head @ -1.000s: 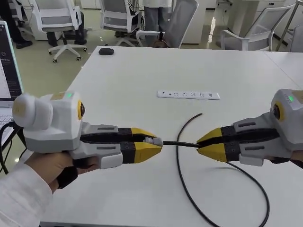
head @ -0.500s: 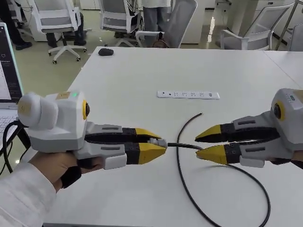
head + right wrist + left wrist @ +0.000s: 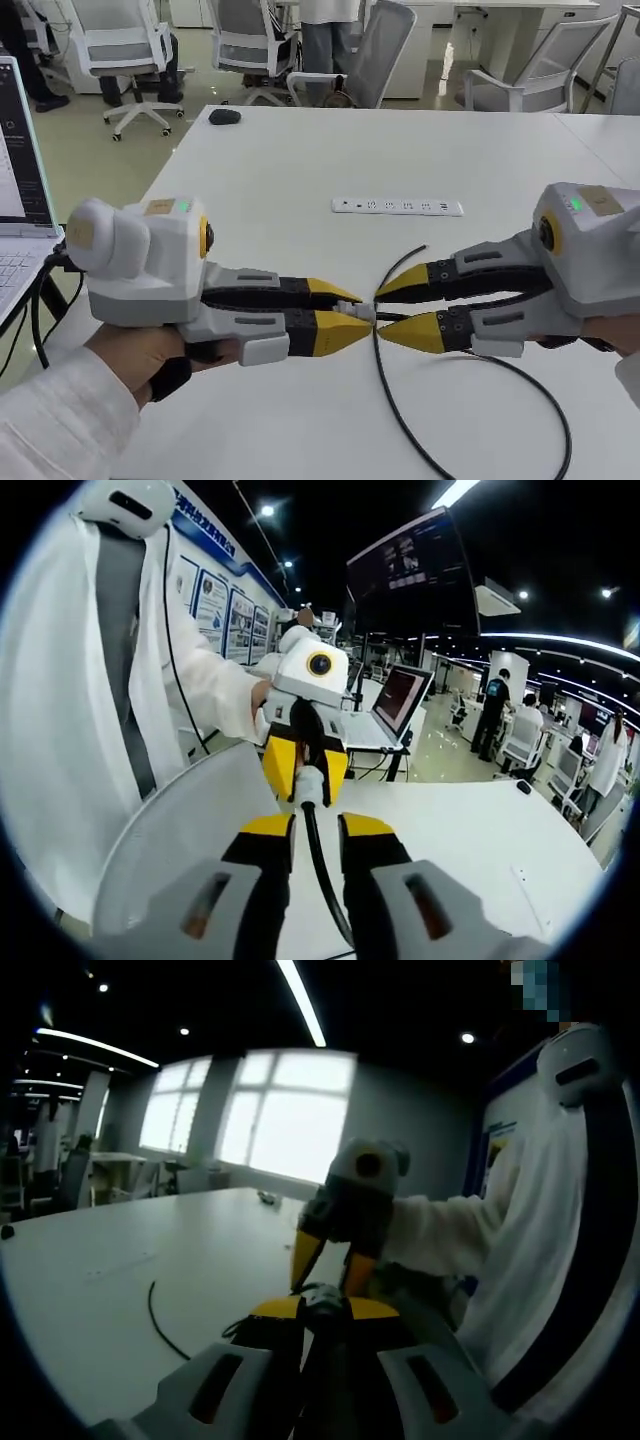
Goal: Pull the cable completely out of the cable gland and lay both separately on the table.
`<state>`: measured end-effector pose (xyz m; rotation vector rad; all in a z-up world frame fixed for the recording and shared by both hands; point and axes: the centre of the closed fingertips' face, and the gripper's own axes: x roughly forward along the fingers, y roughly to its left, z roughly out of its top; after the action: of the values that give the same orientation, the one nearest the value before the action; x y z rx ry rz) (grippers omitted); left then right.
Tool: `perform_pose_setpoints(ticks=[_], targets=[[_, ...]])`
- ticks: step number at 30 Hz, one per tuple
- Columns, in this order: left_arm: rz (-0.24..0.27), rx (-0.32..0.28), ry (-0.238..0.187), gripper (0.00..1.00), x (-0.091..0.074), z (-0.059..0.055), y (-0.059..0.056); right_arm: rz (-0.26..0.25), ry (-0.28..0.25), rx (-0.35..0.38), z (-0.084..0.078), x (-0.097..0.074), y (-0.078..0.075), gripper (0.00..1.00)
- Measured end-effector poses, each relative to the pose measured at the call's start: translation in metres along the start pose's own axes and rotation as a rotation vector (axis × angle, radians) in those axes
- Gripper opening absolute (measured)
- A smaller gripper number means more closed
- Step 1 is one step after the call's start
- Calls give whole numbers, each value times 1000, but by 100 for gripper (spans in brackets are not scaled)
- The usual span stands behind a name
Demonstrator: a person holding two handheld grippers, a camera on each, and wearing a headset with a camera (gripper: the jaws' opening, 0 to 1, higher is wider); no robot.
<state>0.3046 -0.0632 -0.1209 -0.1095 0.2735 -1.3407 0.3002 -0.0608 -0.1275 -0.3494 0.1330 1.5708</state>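
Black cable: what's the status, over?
Left tongs shut on small grey cable gland. Right tongs open around thin black cable. Cable not out yet. Nothing blocking.

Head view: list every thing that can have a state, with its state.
left gripper, shut on the cable gland
right gripper, open, jaws astride the cable
cable gland, clamped, cable threaded through it
cable, in the gland, rest looped on the table
laptop, lid open, screen lit

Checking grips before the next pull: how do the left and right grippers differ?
The left gripper is shut on the cable gland; the right gripper is open, jaws astride the cable. The left holds a part; the right holds nothing. Both have yellow jaw tips, nearly meeting.
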Motion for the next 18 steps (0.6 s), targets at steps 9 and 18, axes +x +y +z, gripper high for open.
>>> perform_pose_setpoints(ticks=[9,18], targets=[[-5,-2,2,16,3,-2,-3,4,-3,7,-1,1,2,15],[-7,-19,-11,16,2,-1,-1,3,13,9,-10,-2,4,5]])
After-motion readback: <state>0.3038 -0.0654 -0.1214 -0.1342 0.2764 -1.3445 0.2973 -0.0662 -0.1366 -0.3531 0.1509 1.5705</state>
